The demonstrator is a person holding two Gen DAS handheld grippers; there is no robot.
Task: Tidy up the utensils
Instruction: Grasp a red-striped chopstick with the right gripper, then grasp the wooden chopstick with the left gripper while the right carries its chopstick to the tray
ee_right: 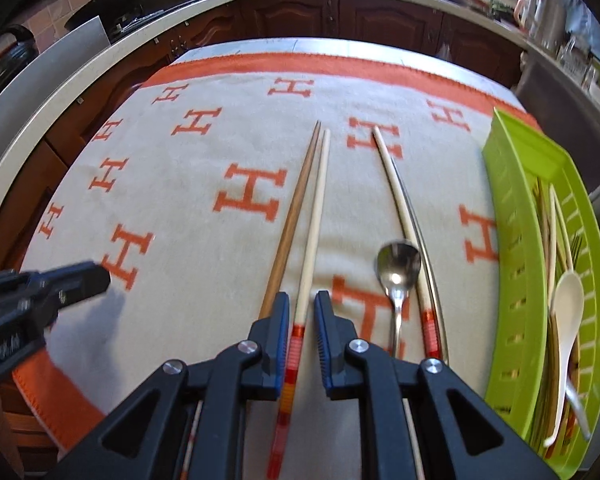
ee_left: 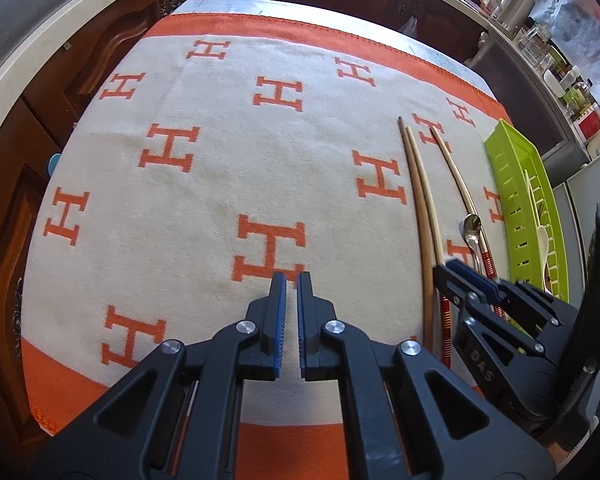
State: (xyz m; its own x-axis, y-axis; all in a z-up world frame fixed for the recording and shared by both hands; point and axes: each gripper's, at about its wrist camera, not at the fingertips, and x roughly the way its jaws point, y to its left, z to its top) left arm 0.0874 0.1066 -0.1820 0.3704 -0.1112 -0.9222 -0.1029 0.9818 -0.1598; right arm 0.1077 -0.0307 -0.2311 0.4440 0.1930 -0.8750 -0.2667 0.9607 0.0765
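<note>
On the orange-H cloth [ee_right: 180, 184] lie a brown chopstick [ee_right: 296, 208] and a pale chopstick [ee_right: 318, 200] with a red-banded handle, side by side. My right gripper [ee_right: 302, 300] straddles the pale one near its banded end; small gaps show on both sides, so it is open. To the right lie another pale chopstick [ee_right: 396, 184], with a thin metal one against it, and a steel spoon [ee_right: 398, 268]. The green basket [ee_right: 512, 240] on the right holds a white spoon [ee_right: 566, 300] and several chopsticks. My left gripper [ee_left: 291, 280] hovers shut over bare cloth, holding nothing.
Dark wooden cabinets [ee_right: 380, 20] and a pale counter edge [ee_right: 40, 120] ring the table. The right gripper [ee_left: 460, 270] shows at the left wrist view's right, by the chopsticks [ee_left: 418, 184] and spoon [ee_left: 473, 226]. Kitchen clutter fills the far right counter [ee_left: 560, 80].
</note>
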